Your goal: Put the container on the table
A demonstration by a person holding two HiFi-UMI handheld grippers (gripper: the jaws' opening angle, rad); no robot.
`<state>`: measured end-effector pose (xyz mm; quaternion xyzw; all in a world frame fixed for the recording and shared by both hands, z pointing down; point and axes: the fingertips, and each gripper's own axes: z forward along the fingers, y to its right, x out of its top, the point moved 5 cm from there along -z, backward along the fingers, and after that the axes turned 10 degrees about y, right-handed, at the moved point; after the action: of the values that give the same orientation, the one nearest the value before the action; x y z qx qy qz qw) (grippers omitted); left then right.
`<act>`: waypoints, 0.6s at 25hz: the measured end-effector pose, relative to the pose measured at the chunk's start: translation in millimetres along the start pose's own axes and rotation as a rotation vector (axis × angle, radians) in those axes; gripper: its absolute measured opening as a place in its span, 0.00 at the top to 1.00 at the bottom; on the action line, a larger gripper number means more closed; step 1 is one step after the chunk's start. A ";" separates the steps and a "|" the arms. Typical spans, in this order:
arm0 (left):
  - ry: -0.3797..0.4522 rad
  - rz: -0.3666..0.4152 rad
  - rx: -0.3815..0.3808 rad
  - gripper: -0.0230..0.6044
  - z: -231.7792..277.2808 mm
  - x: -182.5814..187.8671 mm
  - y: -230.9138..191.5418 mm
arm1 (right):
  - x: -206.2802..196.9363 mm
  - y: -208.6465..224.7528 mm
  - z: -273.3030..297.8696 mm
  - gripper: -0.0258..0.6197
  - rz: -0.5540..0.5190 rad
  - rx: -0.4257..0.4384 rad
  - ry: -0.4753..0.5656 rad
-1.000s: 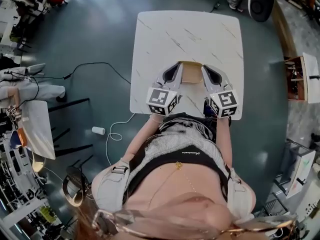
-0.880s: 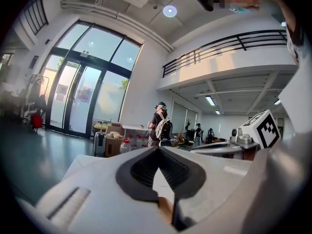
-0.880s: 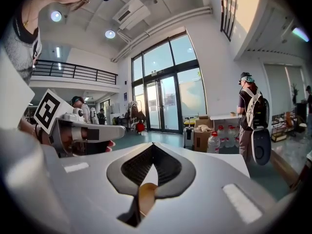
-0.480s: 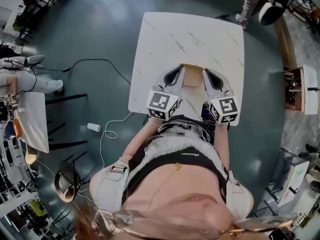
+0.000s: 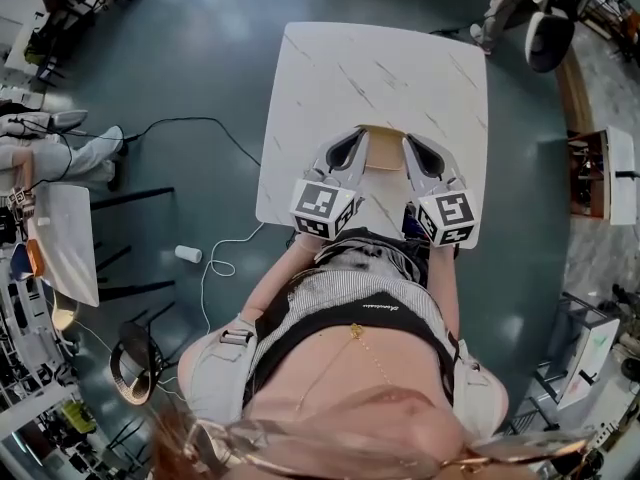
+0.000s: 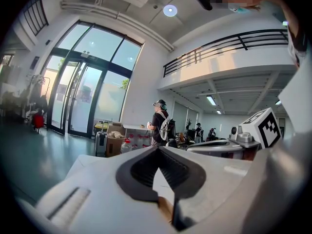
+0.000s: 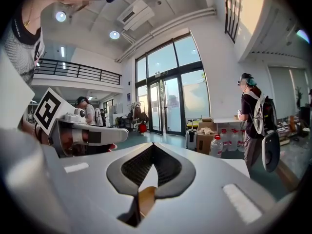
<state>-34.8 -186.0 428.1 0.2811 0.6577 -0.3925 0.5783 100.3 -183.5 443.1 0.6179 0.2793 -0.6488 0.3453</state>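
1. Tan container (image 5: 383, 148), seemingly thin cardboard: hanging between the two tools, above the near half of the white marbled table (image 5: 380, 68) (contact with the top not discernible).
2. Probably light, though with flimsy walls; best taken by opposite rims, gently.
3. Pinched onto its left wall, left gripper (image 5: 352, 140); clamped onto the right wall, right gripper (image 5: 412, 143).
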 end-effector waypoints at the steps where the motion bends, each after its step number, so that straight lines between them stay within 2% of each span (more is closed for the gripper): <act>1: 0.000 0.001 0.001 0.96 0.0 0.4 -0.2 | 0.6 0.3 0.0 0.92 -0.001 -0.002 0.000; 15: -0.011 -0.001 -0.009 0.96 0.9 -2.8 3.0 | 2.1 0.3 -2.3 0.92 -0.007 -0.010 -0.004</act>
<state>-31.3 -184.9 430.3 0.2760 0.6563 -0.3914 0.5830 101.9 -182.1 440.8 0.6138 0.2841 -0.6499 0.3465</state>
